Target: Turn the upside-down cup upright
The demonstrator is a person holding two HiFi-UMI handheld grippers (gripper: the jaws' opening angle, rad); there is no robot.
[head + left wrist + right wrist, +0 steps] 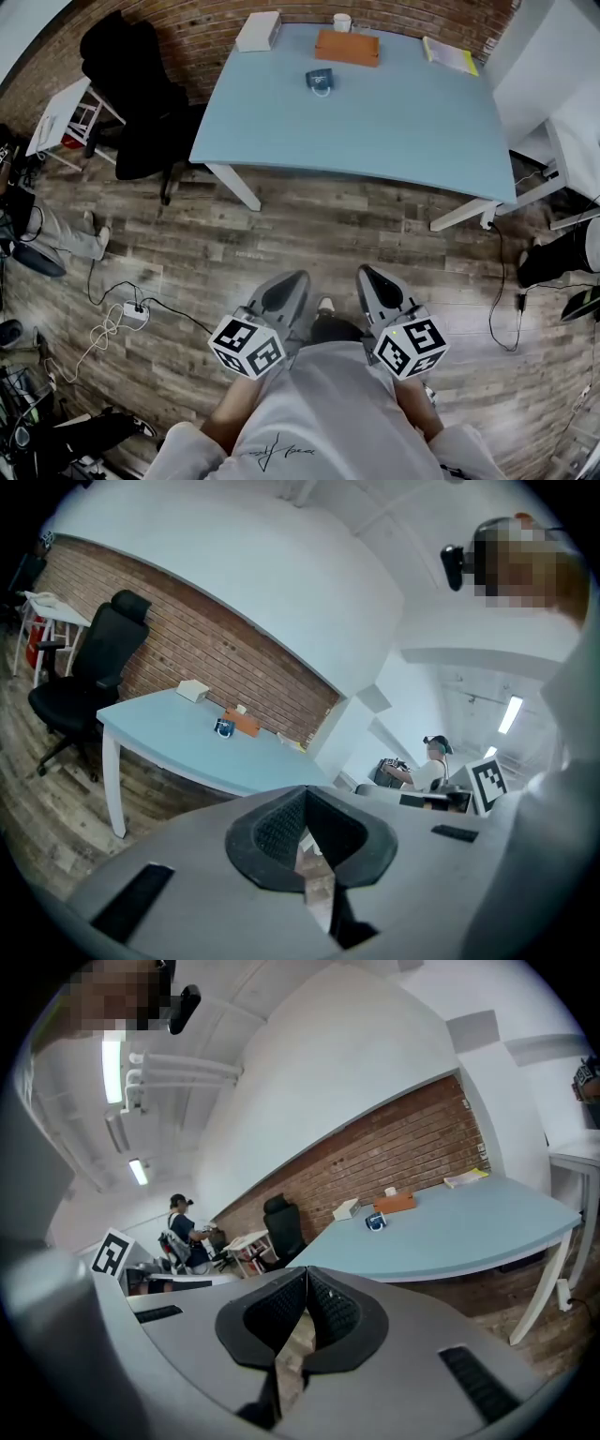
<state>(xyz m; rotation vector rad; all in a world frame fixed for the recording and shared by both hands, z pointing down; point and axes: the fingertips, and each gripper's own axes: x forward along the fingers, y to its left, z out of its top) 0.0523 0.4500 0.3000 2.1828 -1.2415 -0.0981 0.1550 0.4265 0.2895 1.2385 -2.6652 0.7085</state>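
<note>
- The task is not yet getting under way. The dark blue cup (320, 81) is sitting untouched on the light blue table (412, 131), far ahead of both pairs of jaws. It is too small to confirm which way up it is.
- The left gripper (286, 286) and right gripper (375, 281) are hanging side by side. Each pair of jaws is clenching tip to tip on nothing.
- Judged remaining: approach, grasp, invert, set down.
- Also lying far ahead of the jaws: one small white cup (342, 22), one orange box (347, 47), one white box (258, 31), one yellow book (450, 54), one black chair (141, 94).
</note>
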